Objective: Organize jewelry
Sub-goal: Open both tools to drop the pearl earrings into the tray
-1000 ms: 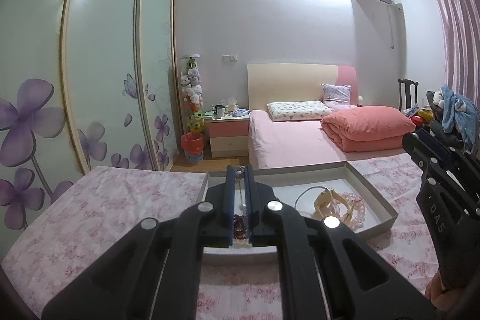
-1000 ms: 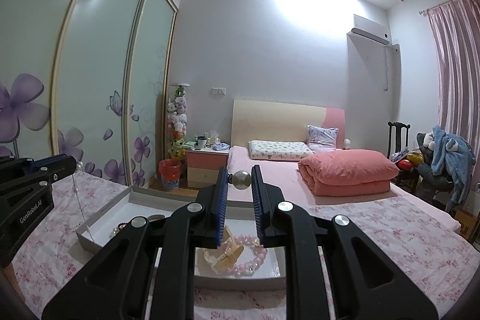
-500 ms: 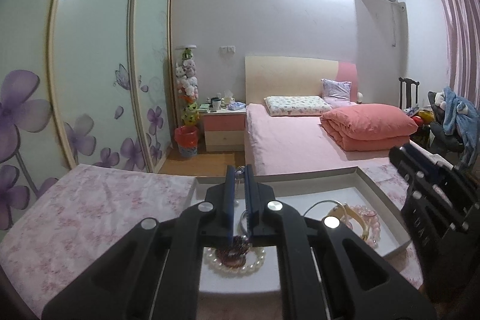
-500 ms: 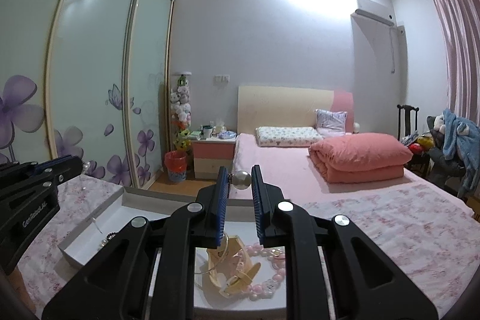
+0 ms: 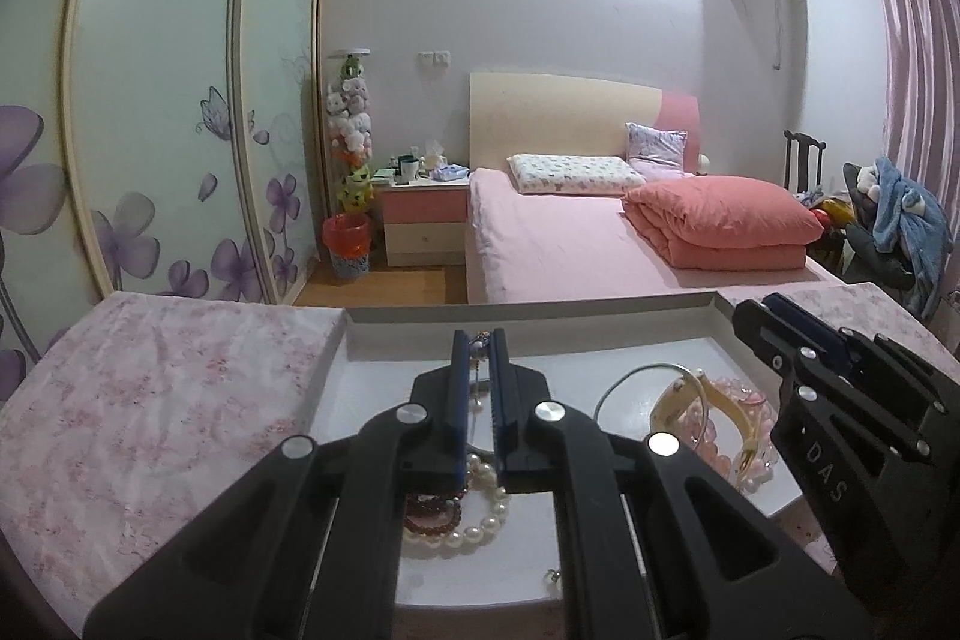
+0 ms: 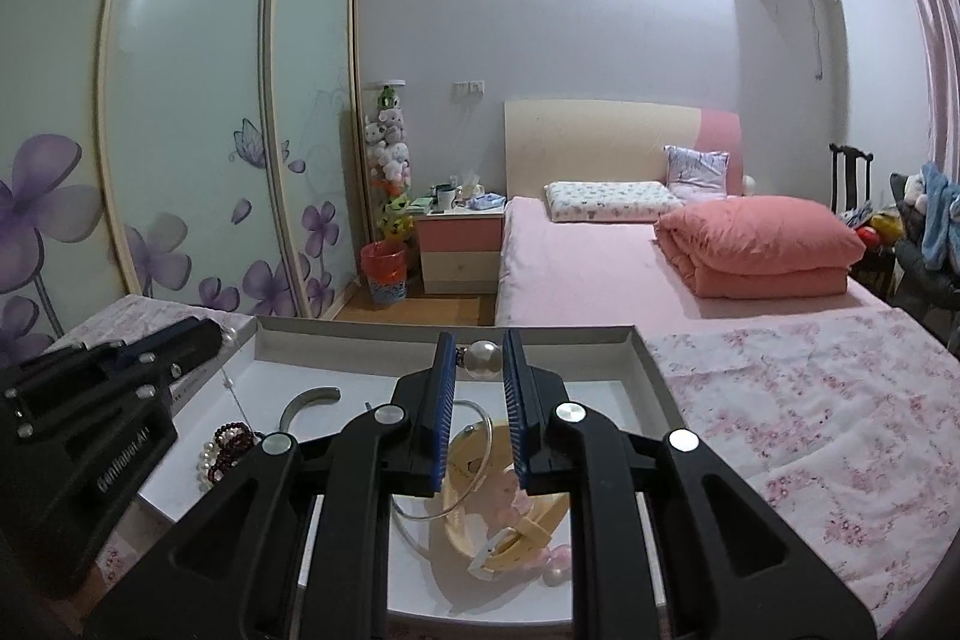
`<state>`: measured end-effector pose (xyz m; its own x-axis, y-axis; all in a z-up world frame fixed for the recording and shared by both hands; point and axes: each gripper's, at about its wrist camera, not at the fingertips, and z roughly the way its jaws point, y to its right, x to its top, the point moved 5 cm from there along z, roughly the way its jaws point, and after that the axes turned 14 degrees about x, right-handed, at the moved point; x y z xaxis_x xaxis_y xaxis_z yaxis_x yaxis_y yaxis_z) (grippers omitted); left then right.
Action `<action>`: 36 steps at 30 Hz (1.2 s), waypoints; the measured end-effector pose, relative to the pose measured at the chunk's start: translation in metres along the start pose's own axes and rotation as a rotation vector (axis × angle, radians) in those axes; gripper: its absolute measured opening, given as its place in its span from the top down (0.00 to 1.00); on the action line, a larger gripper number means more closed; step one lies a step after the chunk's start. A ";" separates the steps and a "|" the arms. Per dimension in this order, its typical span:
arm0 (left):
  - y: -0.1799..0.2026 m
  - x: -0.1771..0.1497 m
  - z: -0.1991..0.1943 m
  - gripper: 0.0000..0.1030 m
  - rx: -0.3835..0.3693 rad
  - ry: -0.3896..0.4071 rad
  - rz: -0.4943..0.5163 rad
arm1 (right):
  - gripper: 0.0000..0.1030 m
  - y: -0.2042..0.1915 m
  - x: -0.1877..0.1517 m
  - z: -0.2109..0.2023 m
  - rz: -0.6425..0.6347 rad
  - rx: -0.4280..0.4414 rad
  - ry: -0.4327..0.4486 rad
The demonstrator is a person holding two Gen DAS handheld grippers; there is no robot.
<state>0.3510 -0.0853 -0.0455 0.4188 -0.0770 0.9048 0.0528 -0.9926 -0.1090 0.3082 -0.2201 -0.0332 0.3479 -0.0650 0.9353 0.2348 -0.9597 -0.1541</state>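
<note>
A shallow white tray lies on a pink floral cloth. My left gripper is shut on a thin chain necklace that hangs down into the tray. Under it lie a white pearl bracelet and a dark red bead bracelet. My right gripper is shut on a pearl pendant above the tray. Below it lie a cream hair clip, a thin bangle and pink beads. Each gripper shows in the other's view, the right and the left.
The floral cloth covers the work surface on both sides of the tray. A grey curved piece lies in the tray. Behind stand a pink bed, a nightstand, a sliding wardrobe and a red bin.
Both grippers have lowered toward the tray, each still shut on its piece. The chain now hangs down into the tray over the bracelets.
</note>
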 end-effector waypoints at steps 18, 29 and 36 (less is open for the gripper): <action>-0.019 0.001 0.003 0.64 -0.004 -0.022 -0.087 | 0.54 0.018 0.006 -0.008 0.067 -0.029 0.048; -0.080 0.006 -0.057 0.32 0.039 0.010 -0.124 | 0.46 0.014 0.017 -0.050 0.082 -0.023 0.059; -0.114 -0.011 -0.106 0.08 0.068 0.034 -0.124 | 0.22 -0.001 0.009 -0.090 0.077 0.000 0.031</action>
<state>0.2447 0.0184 0.0009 0.3740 0.0411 0.9265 0.1643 -0.9861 -0.0226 0.2294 -0.2445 0.0036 0.3369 -0.1472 0.9300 0.2082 -0.9516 -0.2260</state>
